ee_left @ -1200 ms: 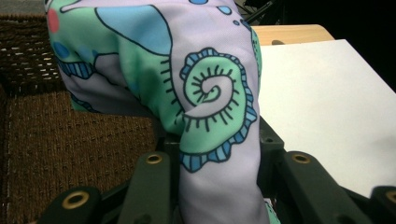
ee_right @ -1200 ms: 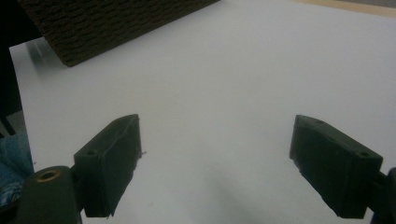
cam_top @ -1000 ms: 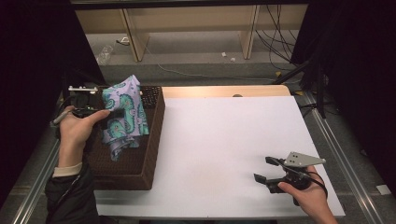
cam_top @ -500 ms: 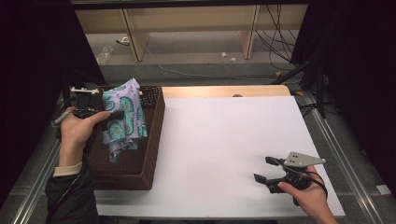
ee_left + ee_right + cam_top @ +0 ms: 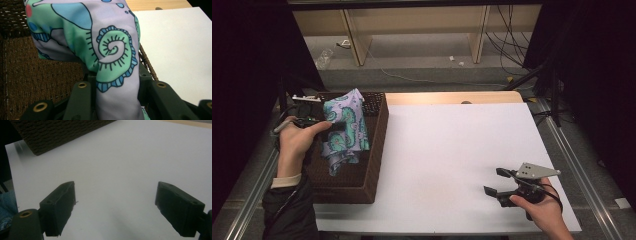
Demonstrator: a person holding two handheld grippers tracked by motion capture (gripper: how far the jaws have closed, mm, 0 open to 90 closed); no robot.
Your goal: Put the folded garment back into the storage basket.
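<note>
High view: the left gripper [image 5: 314,116] sits at the far left edge of a dark woven basket [image 5: 374,150], its jaws clamped on one patterned cloth [image 5: 344,130], which hangs from them down into the basket, its lower end bunched on the basket floor. In the left gripper view the cloth [image 5: 110,57] passes straight between the two black jaws, which press on it from both sides; it is smooth, thin fabric, lilac with green spirals, blue scalloped edging and black outlines, folded into soft rolls. Behind it lies the coarse brown weave of the basket [image 5: 30,72], rectangular with straight walls. The basket stands on the left part of a flat white tabletop [image 5: 452,150], with a strip of pale wood along its far edge. The right gripper [image 5: 499,182] rests low near the tabletop's near right corner, well apart from the basket, a grey three-cornered plate on top; its two blocky jaws stand wide apart with nothing between them but bare white surface [image 5: 117,170].
</note>
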